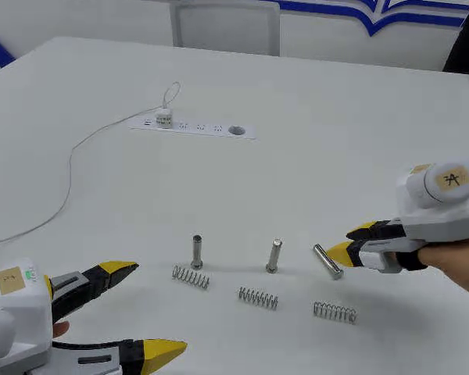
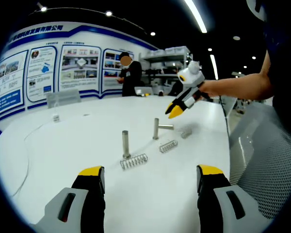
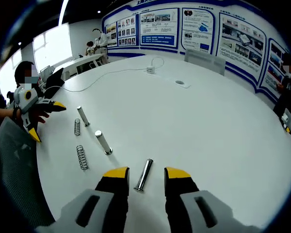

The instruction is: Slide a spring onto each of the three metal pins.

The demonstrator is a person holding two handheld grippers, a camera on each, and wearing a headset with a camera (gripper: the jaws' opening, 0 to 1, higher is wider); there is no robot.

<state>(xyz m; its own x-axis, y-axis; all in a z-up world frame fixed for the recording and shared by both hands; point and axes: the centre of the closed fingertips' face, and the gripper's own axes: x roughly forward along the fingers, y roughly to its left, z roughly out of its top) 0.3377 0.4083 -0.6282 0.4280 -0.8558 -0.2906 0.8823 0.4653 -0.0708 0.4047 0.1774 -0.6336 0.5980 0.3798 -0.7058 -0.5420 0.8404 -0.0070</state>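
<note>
No spring is on a pin yet, so I judge that all three steps are left to do. On the white table (image 1: 313, 94), three metal pins sit in a row in front of me. Each has a spring lying on its side just nearer to me.

- **Left:** the left pin (image 1: 197, 251) stands upright on its wider foot. The left spring (image 1: 191, 276) lies almost touching its base.
- **Middle:** the middle pin (image 1: 274, 255) is upright too, leaning a little in the head view. The middle spring (image 1: 258, 297) is near it but apart.
- **Right:** the right pin (image 1: 327, 261) is down on its side. I reckon it must be stood up or held before a spring goes on. The right spring (image 1: 334, 312) lies clear of it.

The right gripper (image 1: 345, 244) reaches in from the right, with its yellow tips at the fallen pin. In the right gripper view its jaws stand apart and the pin lies lengthwise in the gap. Table shows on both sides of the pin, so nothing is clamped.

The left gripper (image 1: 150, 308) hovers at lower left with its jaws wide apart and empty. It is near the left spring but not touching it.

The pins are smooth, bright steel rods with a wider head at one end. The springs are short open coils of thin wire, all much alike.
</note>
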